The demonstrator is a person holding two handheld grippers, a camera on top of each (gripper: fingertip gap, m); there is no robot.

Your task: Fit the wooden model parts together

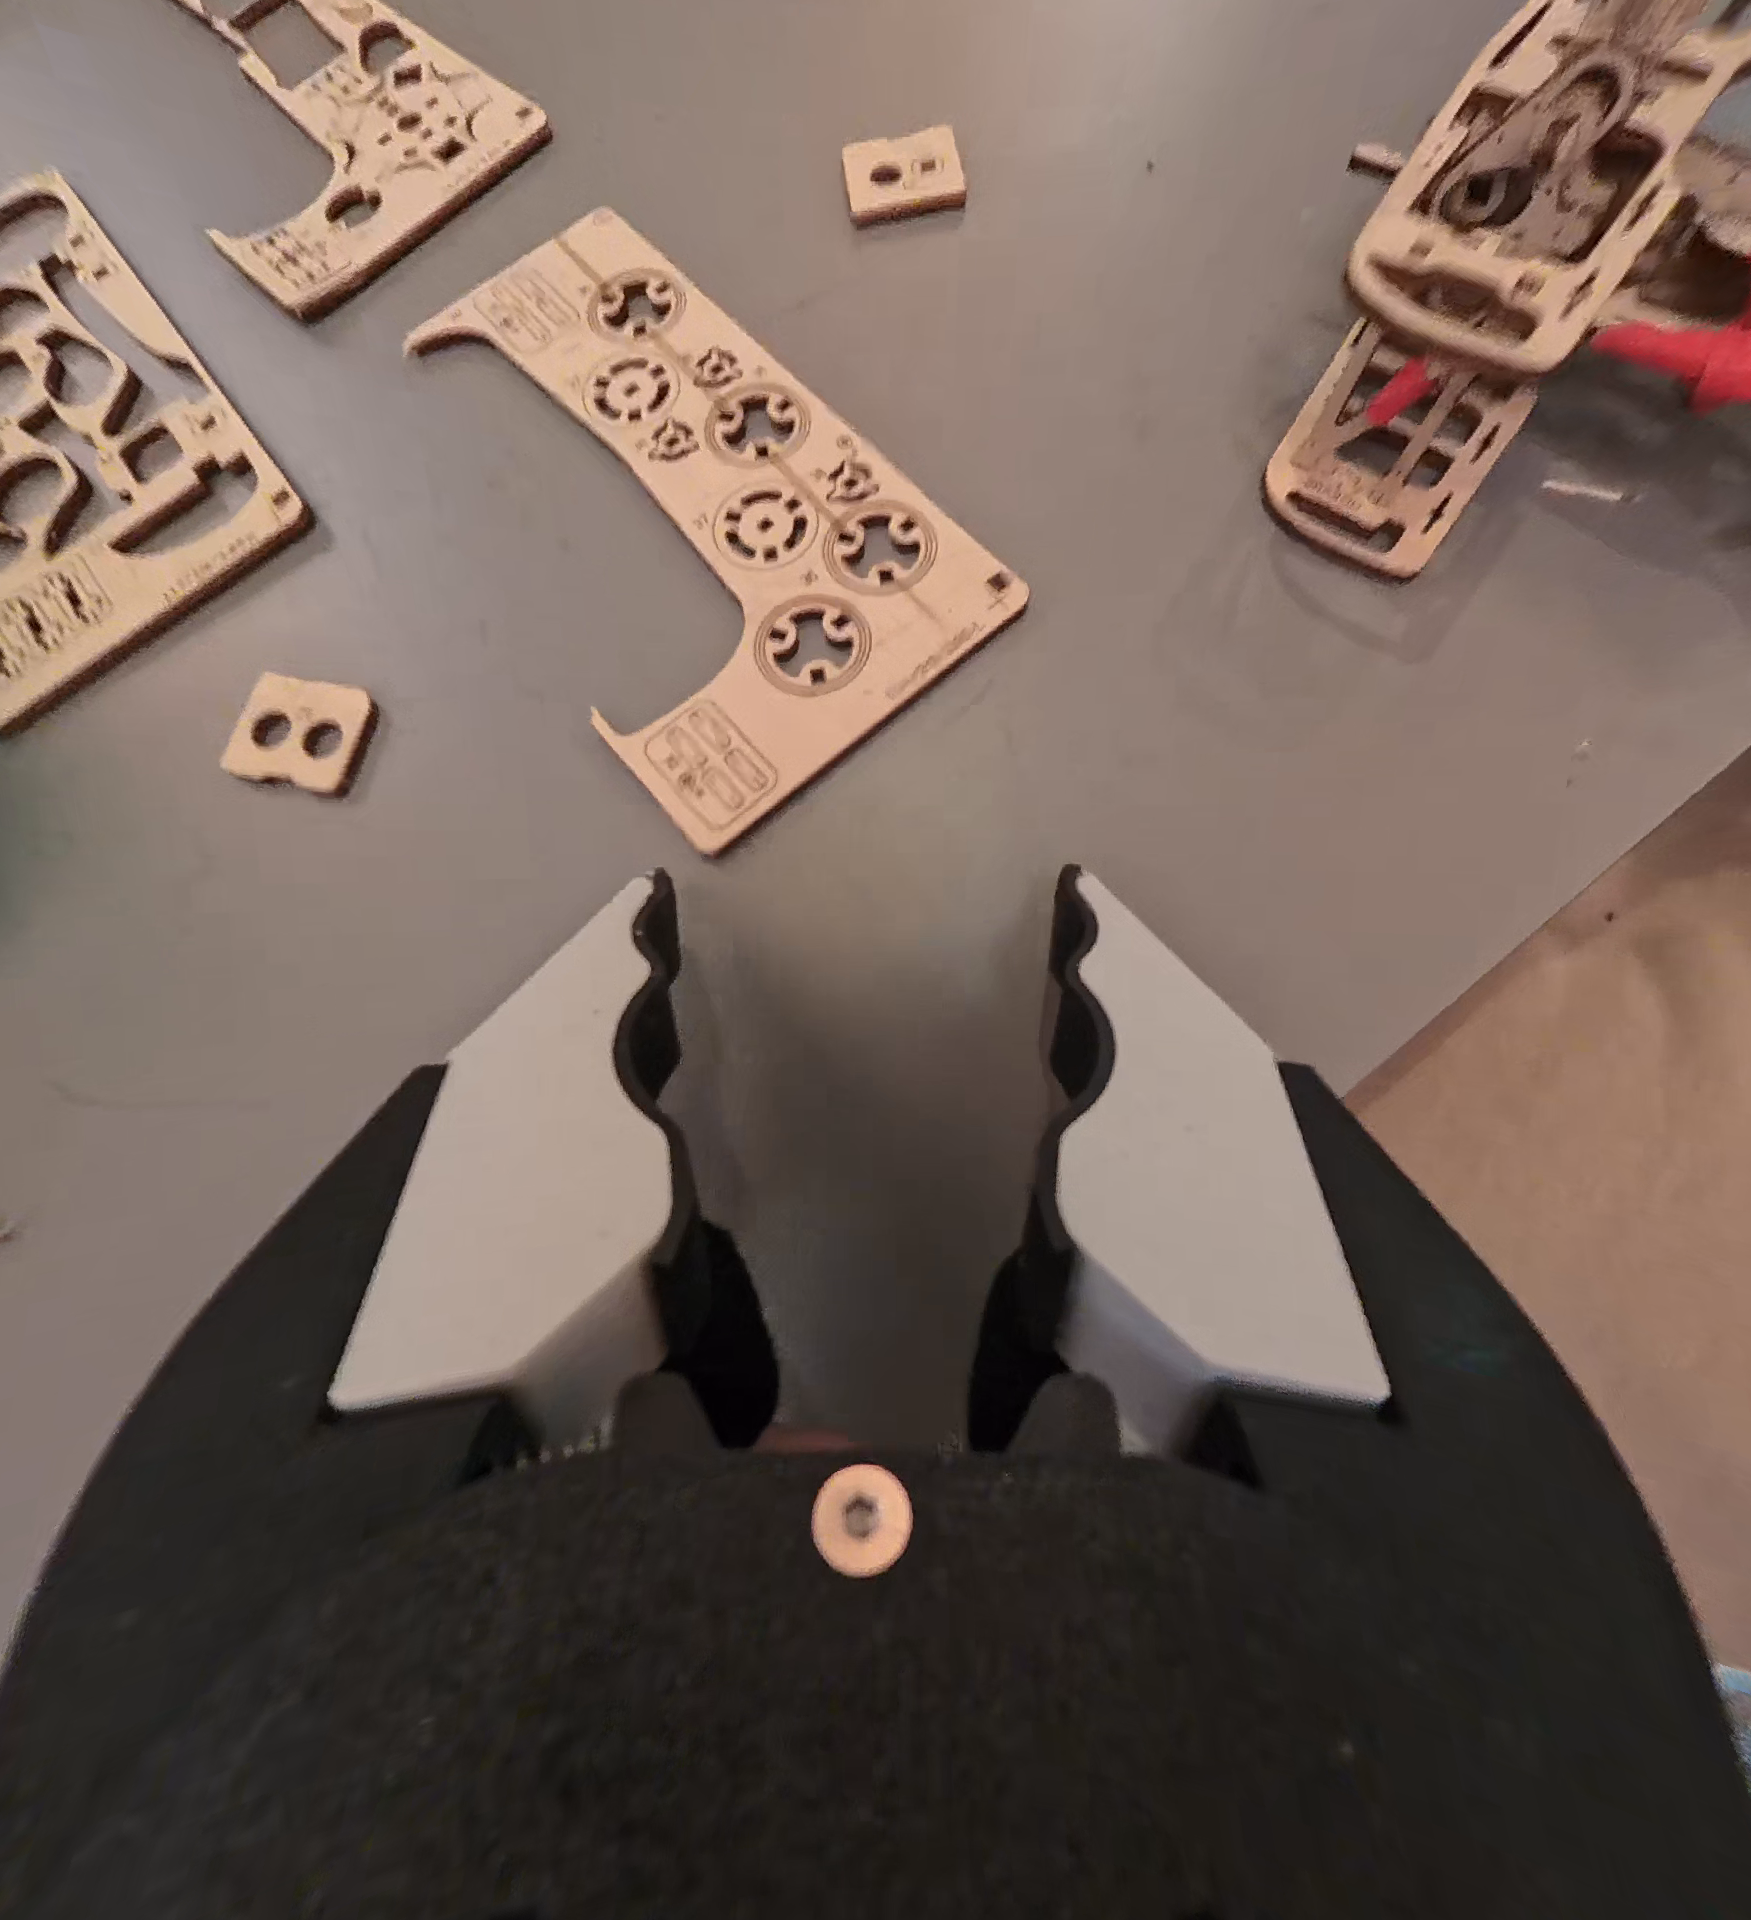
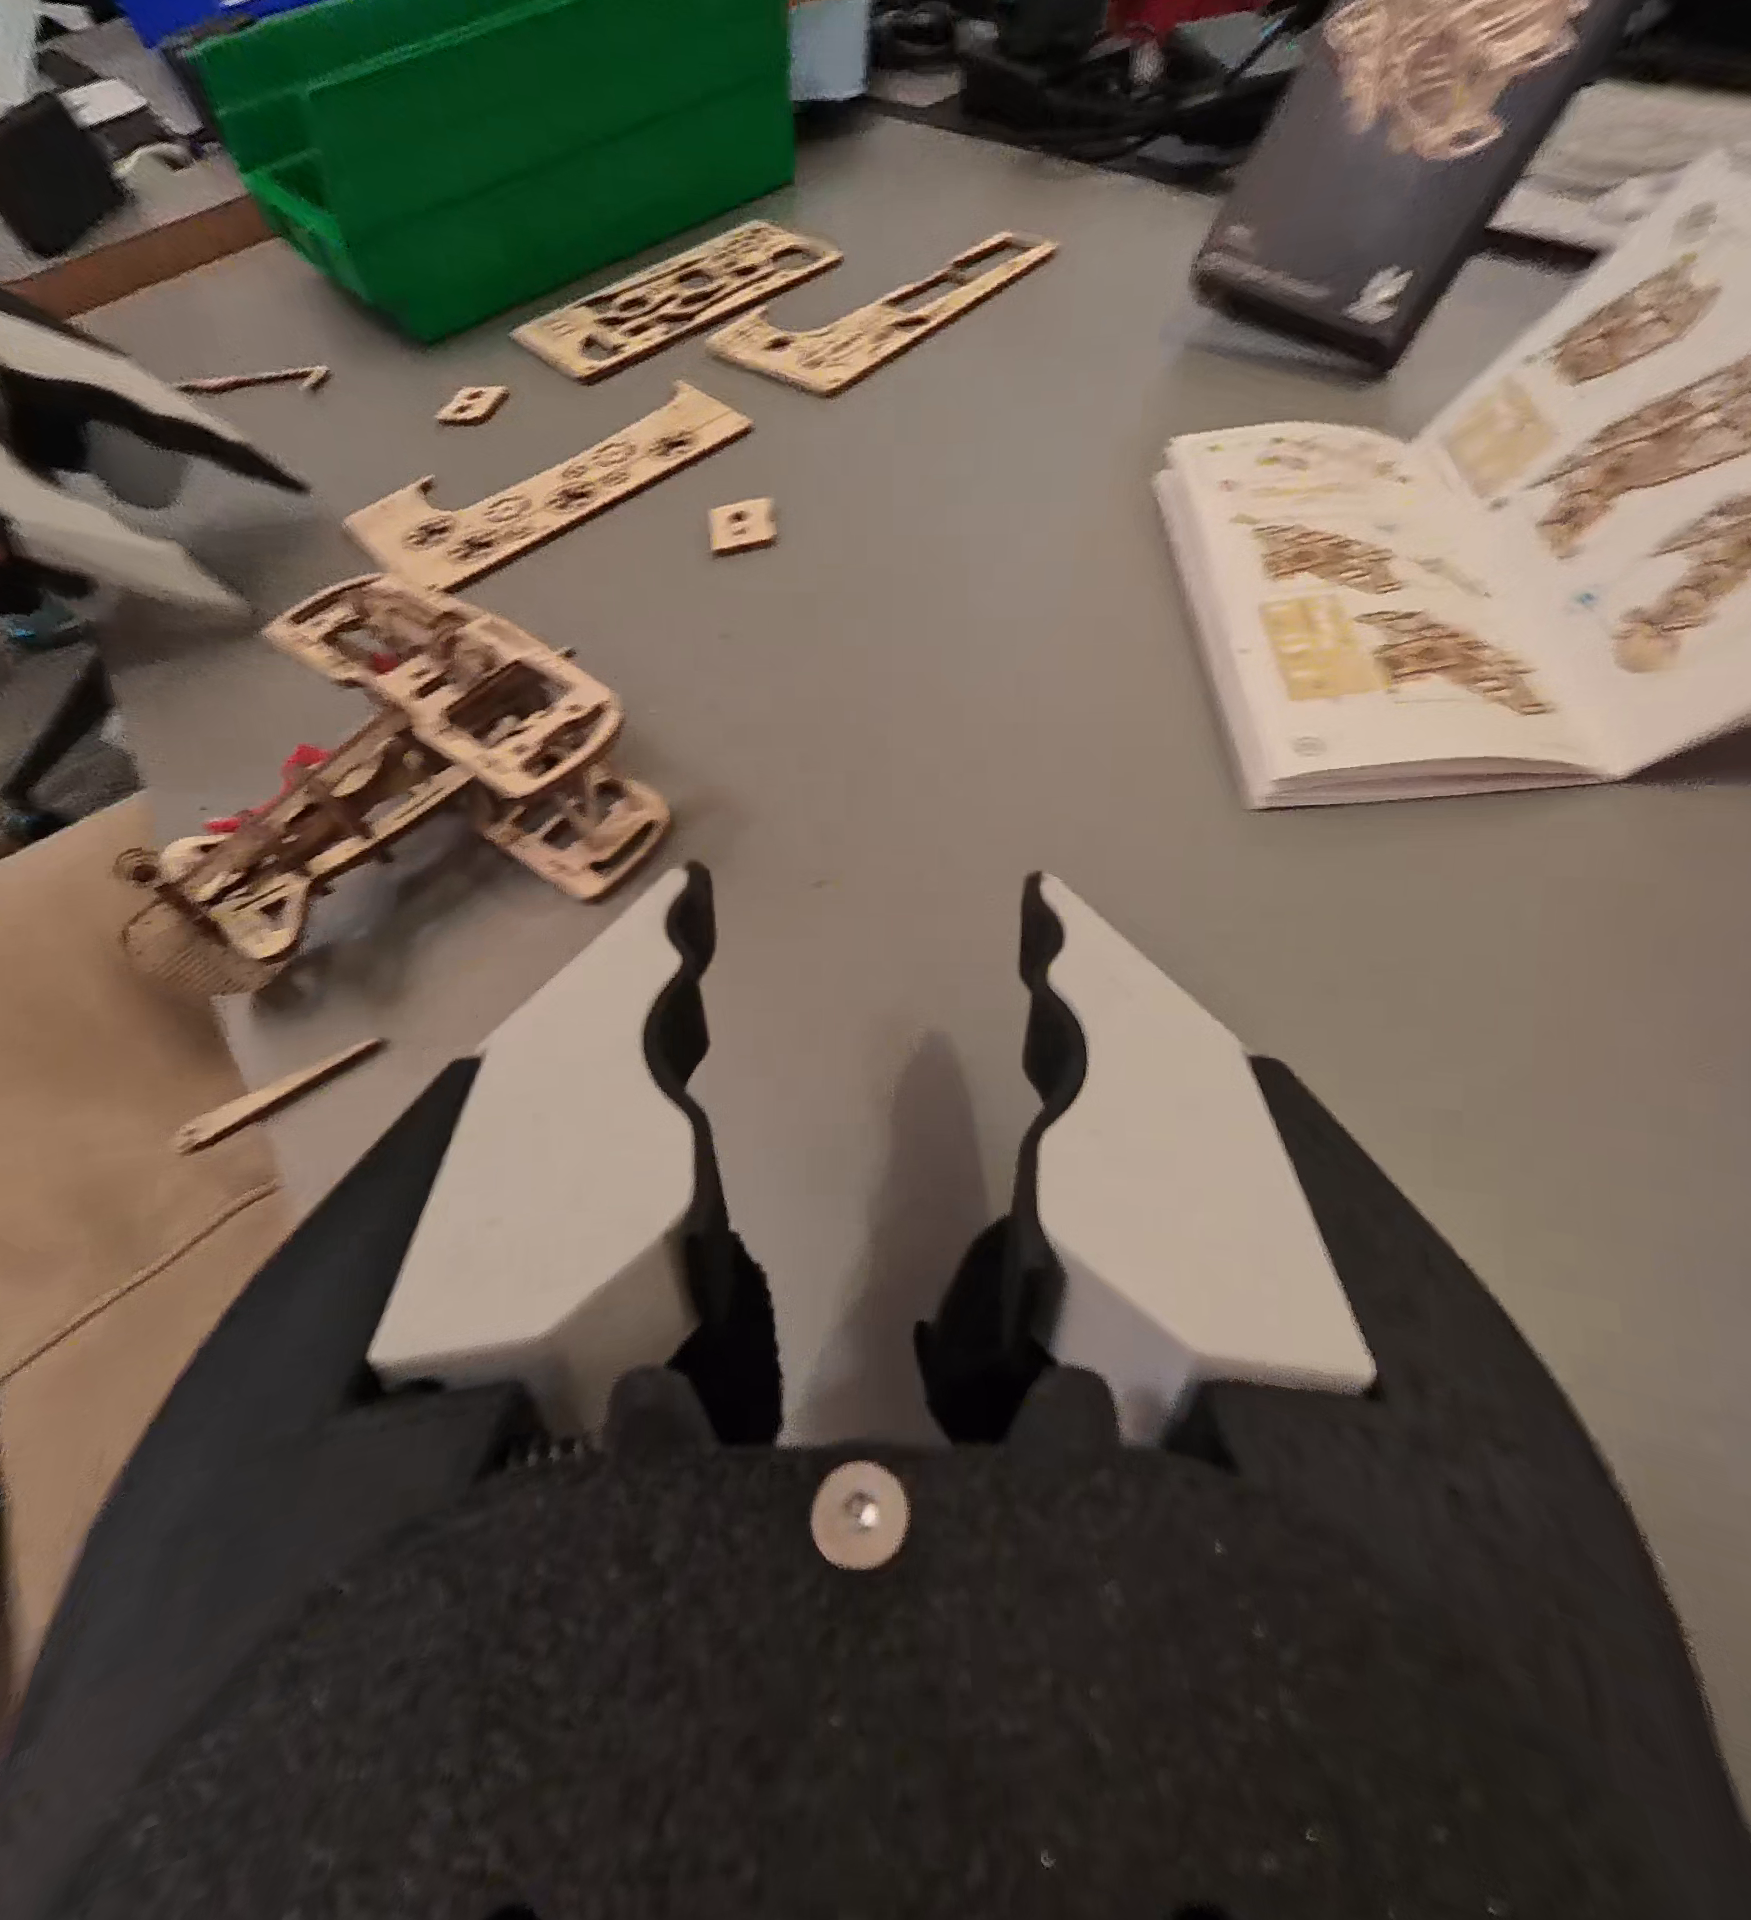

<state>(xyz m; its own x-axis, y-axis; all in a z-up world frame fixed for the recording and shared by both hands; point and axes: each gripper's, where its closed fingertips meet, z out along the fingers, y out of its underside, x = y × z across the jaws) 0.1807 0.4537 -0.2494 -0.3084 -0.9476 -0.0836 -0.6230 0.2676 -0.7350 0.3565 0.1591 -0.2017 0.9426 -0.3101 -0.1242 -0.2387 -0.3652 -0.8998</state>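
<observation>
A part-built wooden plane model [image 2: 403, 769] with red bits lies on the grey table [image 2: 954, 727], left of my right gripper [image 2: 866, 899], which is open and empty above bare table. The model also shows at the top right of the left wrist view [image 1: 1473, 270]. My left gripper [image 1: 863, 894] is open and empty, just short of a wooden sheet with round wheel parts [image 1: 746, 499]. Two small loose wooden pieces [image 1: 299, 736] [image 1: 902, 174] lie near that sheet. The left gripper also shows at the left edge of the right wrist view [image 2: 71, 478].
More laser-cut sheets lie at the left [image 1: 71, 447] and top [image 1: 372, 135]. A green bin [image 2: 518, 156], a dark box [image 2: 1390, 187] and an open instruction booklet [image 2: 1494, 592] stand farther off. A wooden stick [image 2: 273, 1093] lies at the table edge [image 1: 1536, 914], beside tan cloth [image 2: 50, 1143]. My hands' fingertips stand some 35 centimetres from each other.
</observation>
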